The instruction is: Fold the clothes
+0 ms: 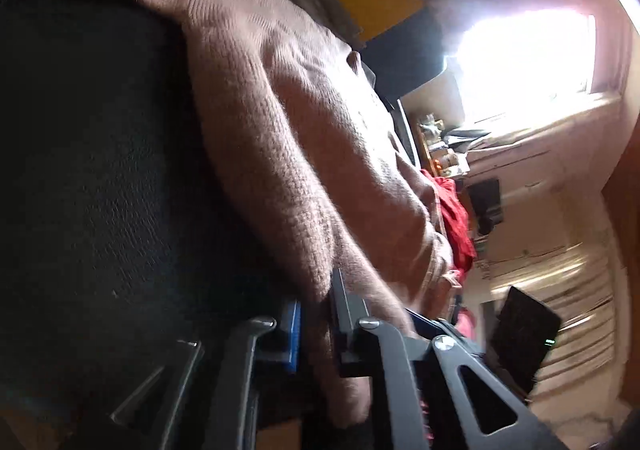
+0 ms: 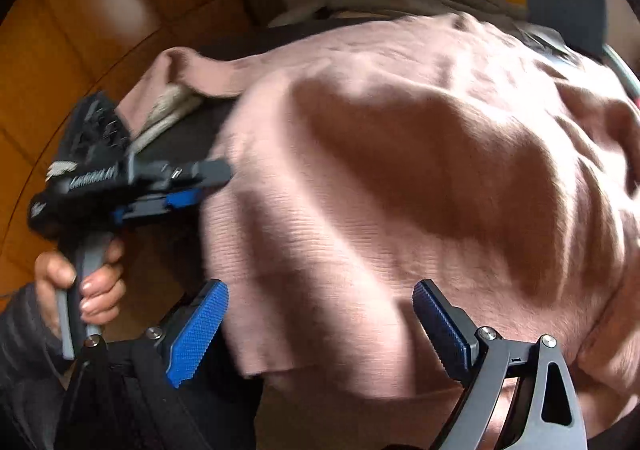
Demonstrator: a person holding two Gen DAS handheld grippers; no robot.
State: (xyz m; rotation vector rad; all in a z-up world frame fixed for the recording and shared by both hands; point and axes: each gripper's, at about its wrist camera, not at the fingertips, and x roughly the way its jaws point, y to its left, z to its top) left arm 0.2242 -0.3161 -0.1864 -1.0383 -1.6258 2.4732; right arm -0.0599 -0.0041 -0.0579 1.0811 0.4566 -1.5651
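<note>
A pink knit sweater lies spread over a dark surface. My right gripper is open, its blue pads straddling the sweater's near edge. My left gripper shows in the right wrist view at the sweater's left edge, held by a hand. In the left wrist view the sweater runs between the left gripper's jaws, which are shut on its edge.
A dark cushion-like surface fills the left of the left wrist view. A red cloth lies beyond the sweater. A bright window and a black device are at right. An orange-brown floor lies to the left.
</note>
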